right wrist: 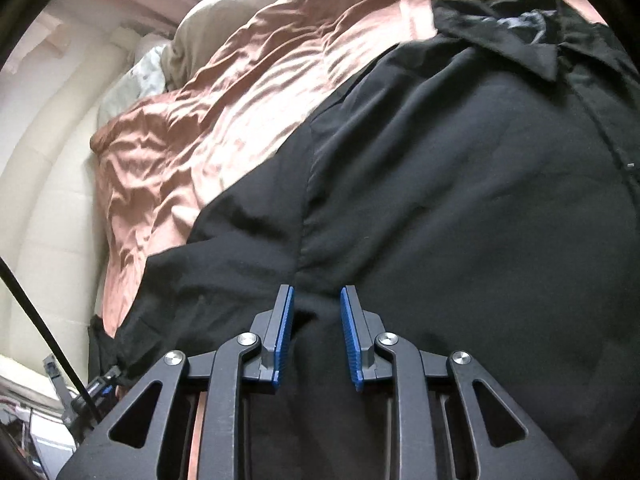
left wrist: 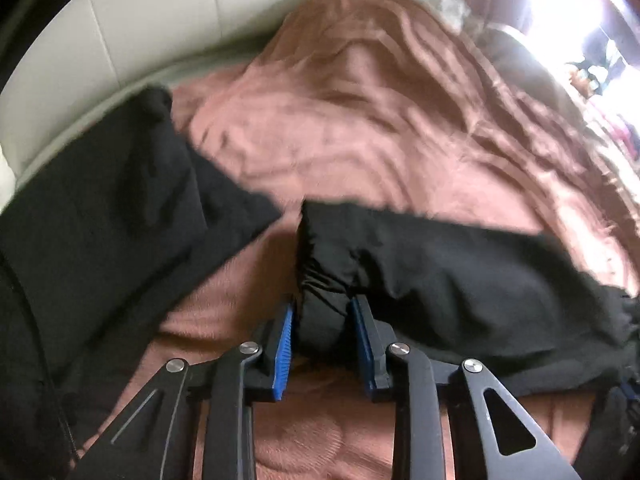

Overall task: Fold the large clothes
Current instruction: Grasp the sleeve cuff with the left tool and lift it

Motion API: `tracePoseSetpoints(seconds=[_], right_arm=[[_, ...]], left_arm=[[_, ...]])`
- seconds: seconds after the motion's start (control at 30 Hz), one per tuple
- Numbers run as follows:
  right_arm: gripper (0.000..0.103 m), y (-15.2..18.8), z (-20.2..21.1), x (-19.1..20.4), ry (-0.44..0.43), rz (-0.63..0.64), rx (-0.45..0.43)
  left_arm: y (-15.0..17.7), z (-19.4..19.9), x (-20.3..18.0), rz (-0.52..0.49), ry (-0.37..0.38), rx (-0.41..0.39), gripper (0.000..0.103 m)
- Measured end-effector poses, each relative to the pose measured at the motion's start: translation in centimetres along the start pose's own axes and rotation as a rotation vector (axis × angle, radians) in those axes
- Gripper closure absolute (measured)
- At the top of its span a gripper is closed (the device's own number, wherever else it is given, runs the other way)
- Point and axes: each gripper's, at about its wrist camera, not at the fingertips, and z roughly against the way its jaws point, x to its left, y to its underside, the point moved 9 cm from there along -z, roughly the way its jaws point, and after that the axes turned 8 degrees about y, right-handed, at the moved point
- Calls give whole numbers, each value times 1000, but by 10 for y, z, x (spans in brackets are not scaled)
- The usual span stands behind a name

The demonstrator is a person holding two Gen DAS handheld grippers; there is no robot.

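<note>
- Fingers of the left gripper [left wrist: 322, 312] stand narrow, their blue pads [left wrist: 283, 340] pressed on a bunched cuff-like end of a black sleeve [left wrist: 460, 280], low in the middle of the left wrist view.
- From that pinch the sleeve's long axis runs off to the right edge of the frame, lying flat on the pink bedspread [left wrist: 380, 120]; more of the same black garment fills the left side of that view.
- Right gripper [right wrist: 316, 320] fingers are narrow too, closed on a raised ridge of cloth on the black collared jacket [right wrist: 460, 200], at a seam low in the middle of the right wrist view.
- Beyond those fingers the jacket's body spreads up and to the right, its collar [right wrist: 520, 40] at the upper right.
- Judged from this, the fold turns on the left-held sleeve end, which lies out to the side of the body and would need carrying across onto it; the left hand is the one placed for that.
</note>
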Motion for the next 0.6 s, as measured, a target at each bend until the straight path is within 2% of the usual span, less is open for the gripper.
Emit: tracePoseSetpoints(seconds=[0.17, 0.23, 0.3, 0.33, 0.37, 0.4, 0.6], right_arm=[[80, 0, 40, -9, -20, -17, -47], [72, 4, 57, -14, -25, -29, -73], [45, 9, 78, -21, -31, -48, -106], [44, 12, 88, -25, -29, -55, -125], [44, 15, 98, -29, -24, -52, -145], [44, 19, 109, -33, -17, -44, -161], [44, 49, 161, -80, 10, -116, -221]], left_arm=[[-35, 60, -42, -48, 88, -98, 76], [-50, 86, -67, -72, 139, -131, 77], [-66, 116, -97, -108, 182, -170, 80], [-73, 134, -115, -129, 212, -190, 84], [-79, 150, -133, -147, 247, -203, 93], [-82, 161, -145, -159, 271, -212, 95], [-91, 229, -241, -314, 363, -277, 98]])
